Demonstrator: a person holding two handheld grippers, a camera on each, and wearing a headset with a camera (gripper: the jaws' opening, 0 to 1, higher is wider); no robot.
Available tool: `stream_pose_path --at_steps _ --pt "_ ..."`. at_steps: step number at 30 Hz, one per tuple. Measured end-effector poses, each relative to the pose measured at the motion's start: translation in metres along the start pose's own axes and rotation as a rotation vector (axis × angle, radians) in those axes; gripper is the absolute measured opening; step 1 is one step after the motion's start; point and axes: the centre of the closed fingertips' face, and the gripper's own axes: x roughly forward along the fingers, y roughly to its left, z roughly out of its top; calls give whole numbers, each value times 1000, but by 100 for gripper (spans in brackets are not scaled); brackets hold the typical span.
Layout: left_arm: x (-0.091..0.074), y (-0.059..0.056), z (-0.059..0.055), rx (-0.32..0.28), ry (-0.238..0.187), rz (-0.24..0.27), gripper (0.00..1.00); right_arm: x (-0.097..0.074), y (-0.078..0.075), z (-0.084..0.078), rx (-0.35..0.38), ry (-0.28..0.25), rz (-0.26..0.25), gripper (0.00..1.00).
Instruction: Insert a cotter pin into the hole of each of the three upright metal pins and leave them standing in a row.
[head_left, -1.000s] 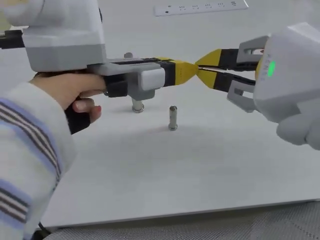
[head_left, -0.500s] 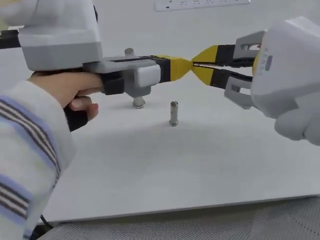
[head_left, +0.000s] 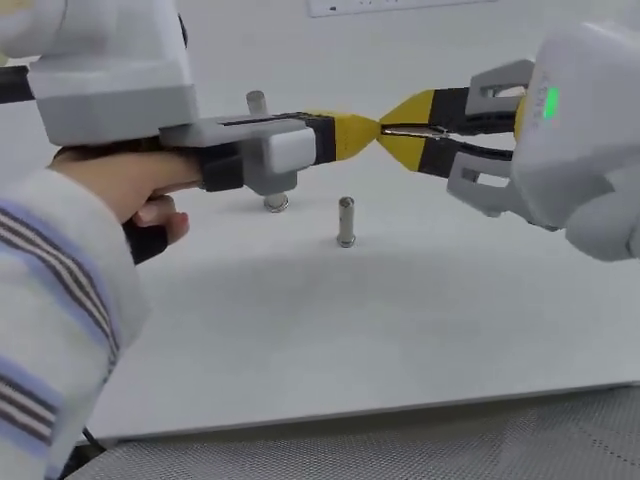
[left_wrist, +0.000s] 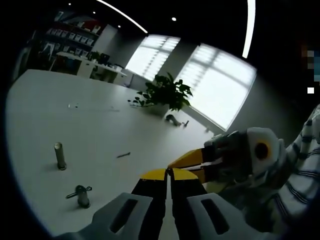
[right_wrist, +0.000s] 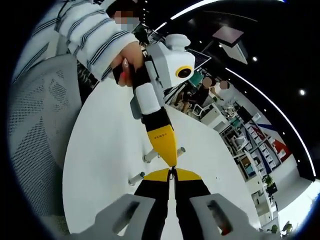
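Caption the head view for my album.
Left tongs and right tongs meet tip to tip above upright metal pins.

Probably an open-plan office, long white table, potted plant, big windows, ceiling strip lights, mesh chair

Right claw jaws narrowed from wide spread to near shut (thin slit left)

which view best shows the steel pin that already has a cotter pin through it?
Left gripper view: the short upright steel pin stands unobstructed, thin cotter pin crossing its top. Head view: one pin's base peeks under the left gripper; possibly it. Right gripper view: pins too small to tell.
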Motion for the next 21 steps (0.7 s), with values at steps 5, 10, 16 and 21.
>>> stream_pose_path --at_steps 5,10,16,21 --pt "-4 2 -2 22 12 5 0 1 5 -12 127 -9 28 6" --pt "-7 2 -9 102 49 -2 0 2 18 -9 347 -69 127 9" --pt "-10 -7 -21 255 122 -38 0 4 28 -7 605 -142 248 12" --pt "-11 -15 -18 308 121 -81 0 2 30 -6 677 -177 281 8"
